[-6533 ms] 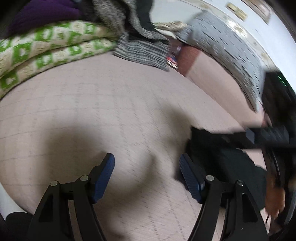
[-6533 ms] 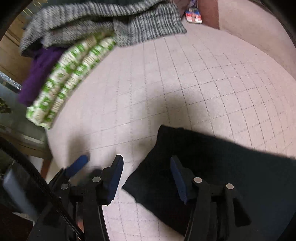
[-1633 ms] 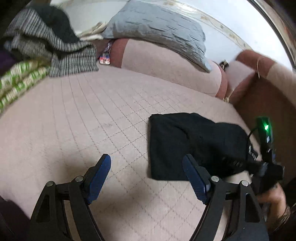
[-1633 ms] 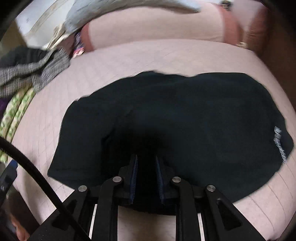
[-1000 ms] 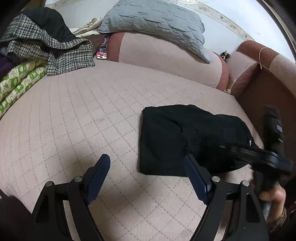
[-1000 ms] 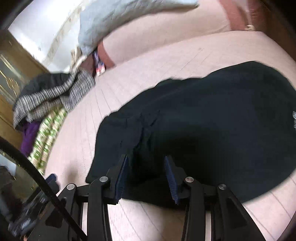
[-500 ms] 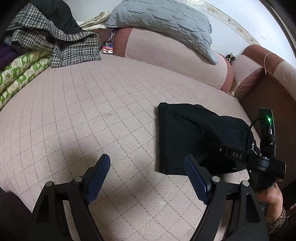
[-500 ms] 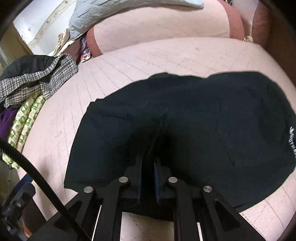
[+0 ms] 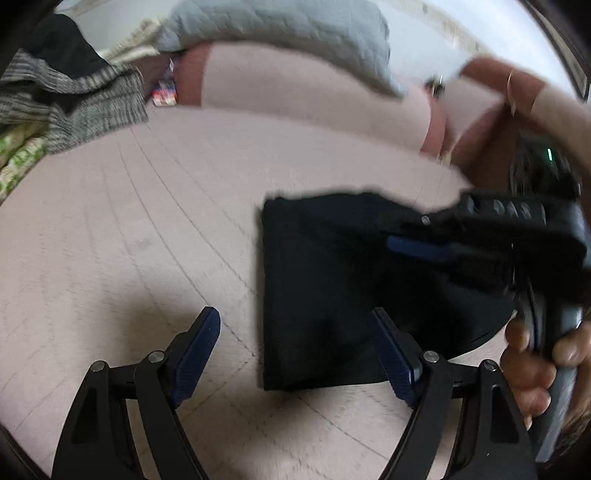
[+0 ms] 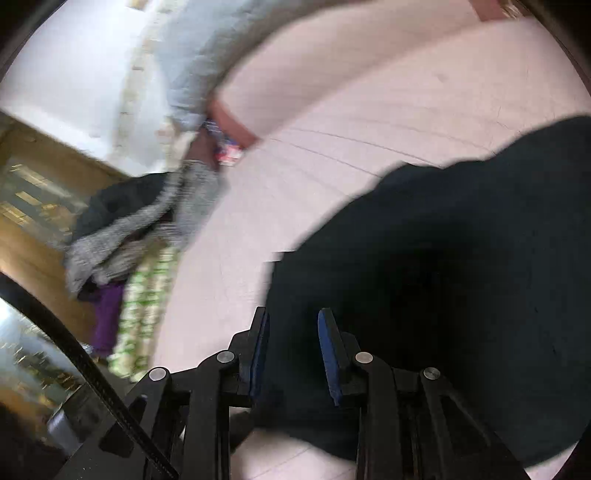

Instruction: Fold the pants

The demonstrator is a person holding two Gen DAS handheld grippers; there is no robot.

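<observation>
The black pants (image 9: 317,280) lie folded into a compact rectangle on the pink quilted sofa seat (image 9: 122,236). My left gripper (image 9: 295,347) is wide open and empty, its right finger over the pants' near left corner. My right gripper (image 10: 293,347) is partly open with nothing held, just above the pants (image 10: 461,266). It also shows in the left wrist view (image 9: 417,249), over the pants' right half. Both views are blurred by motion.
A grey quilted pillow (image 9: 295,33) leans on the sofa back. A heap of grey checked and dark clothes (image 9: 74,96) lies on green patterned bedding (image 9: 18,162) at the left. A sofa arm (image 9: 524,103) rises at the right.
My right gripper, shut on the pants half a second ago, has opened and pulled up and left. My left gripper has moved closer to the pants' left edge.
</observation>
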